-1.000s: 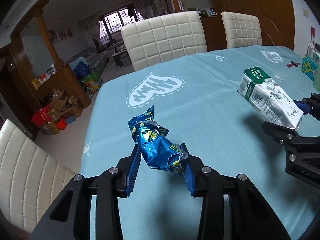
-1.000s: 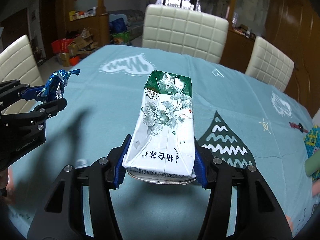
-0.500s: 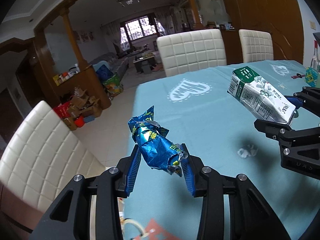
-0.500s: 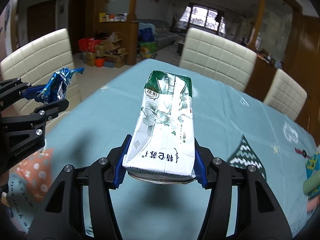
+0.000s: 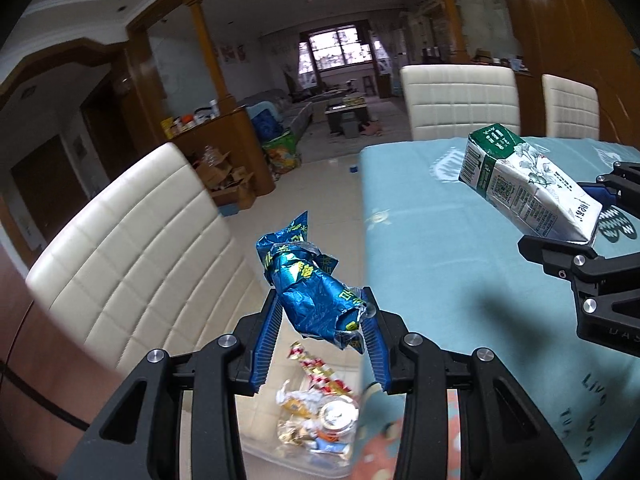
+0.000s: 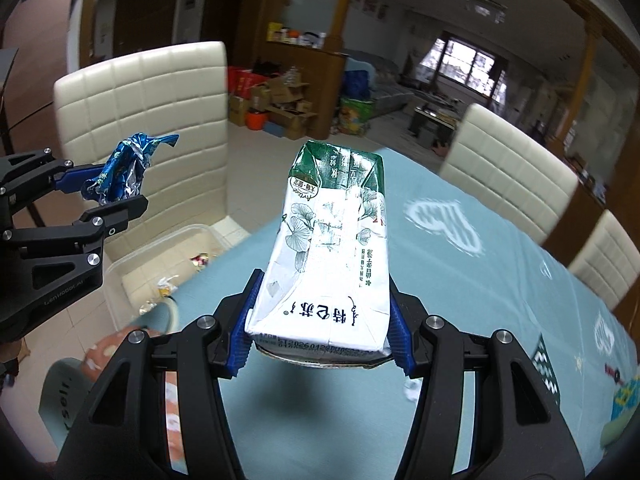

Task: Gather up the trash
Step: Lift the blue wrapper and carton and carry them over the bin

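Left gripper [image 5: 320,336]: its blue pads are clamped on the wrapper [image 5: 310,284], a crumpled blue foil piece whose long axis runs forward, out past the fingertips.
Right gripper [image 6: 320,340]: closed on the near end of the carton [image 6: 332,248], a white and green milk box whose long axis points away from the fingers, green top at the far end.
Bin [image 6: 132,264]: a clear plastic tub on the floor, just beside the near left edge of the table [image 5: 440,240], between the table and the chair [image 5: 140,232]. Wrappers and a can already lie in it.
Key relation: in the left wrist view the bin's contents show directly under the left fingers, so the wrapper hangs above or nearly above the opening. The carton is over the tablecloth, to the right of the bin.
Nearer hand: the left, by my reading; the right has to travel left, past the table edge.
Next move, as a judgement: let the wrapper drop first, then bring the carton across.
Far: more chairs and a living room beyond the table.
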`<action>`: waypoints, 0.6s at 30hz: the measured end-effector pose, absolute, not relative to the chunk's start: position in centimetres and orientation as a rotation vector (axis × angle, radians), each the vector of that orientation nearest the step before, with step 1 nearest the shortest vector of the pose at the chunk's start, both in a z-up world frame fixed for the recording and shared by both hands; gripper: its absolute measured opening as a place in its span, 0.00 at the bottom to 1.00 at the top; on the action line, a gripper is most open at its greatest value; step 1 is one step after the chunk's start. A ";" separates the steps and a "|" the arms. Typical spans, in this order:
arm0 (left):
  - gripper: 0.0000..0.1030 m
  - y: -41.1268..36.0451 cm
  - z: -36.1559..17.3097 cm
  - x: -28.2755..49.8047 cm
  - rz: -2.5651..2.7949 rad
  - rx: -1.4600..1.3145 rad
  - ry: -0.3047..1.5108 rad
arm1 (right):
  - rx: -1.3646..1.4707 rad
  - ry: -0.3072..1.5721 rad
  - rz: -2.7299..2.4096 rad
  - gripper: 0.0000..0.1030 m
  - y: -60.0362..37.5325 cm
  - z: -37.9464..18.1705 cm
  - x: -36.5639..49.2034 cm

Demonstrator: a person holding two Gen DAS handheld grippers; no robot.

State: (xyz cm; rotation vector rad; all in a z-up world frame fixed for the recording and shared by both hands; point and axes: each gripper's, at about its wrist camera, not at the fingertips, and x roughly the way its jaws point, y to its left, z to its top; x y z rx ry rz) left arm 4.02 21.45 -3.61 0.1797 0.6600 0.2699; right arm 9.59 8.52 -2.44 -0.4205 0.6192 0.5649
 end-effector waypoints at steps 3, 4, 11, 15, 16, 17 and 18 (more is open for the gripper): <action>0.38 23.2 -3.8 3.2 0.303 0.166 0.662 | -0.436 0.618 0.588 0.55 10.1 -2.6 9.2; 0.38 23.6 -3.8 2.9 0.311 0.163 0.661 | -0.445 0.617 0.599 0.55 10.8 -2.7 9.0; 0.38 26.5 -4.3 1.1 0.360 0.140 0.665 | -0.488 0.605 0.638 0.55 14.1 -2.8 7.7; 0.38 27.5 -4.5 0.4 0.382 0.124 0.666 | -0.509 0.592 0.655 0.56 15.3 -2.7 7.0; 0.38 27.7 -4.5 0.2 0.386 0.121 0.666 | -0.514 0.590 0.660 0.56 15.6 -2.7 6.8; 0.38 27.9 -4.5 0.0 0.390 0.117 0.665 | -0.517 0.589 0.665 0.56 15.8 -2.7 6.7; 0.38 28.1 -4.5 -0.1 0.393 0.115 0.664 | -0.519 0.588 0.667 0.56 16.1 -2.7 6.6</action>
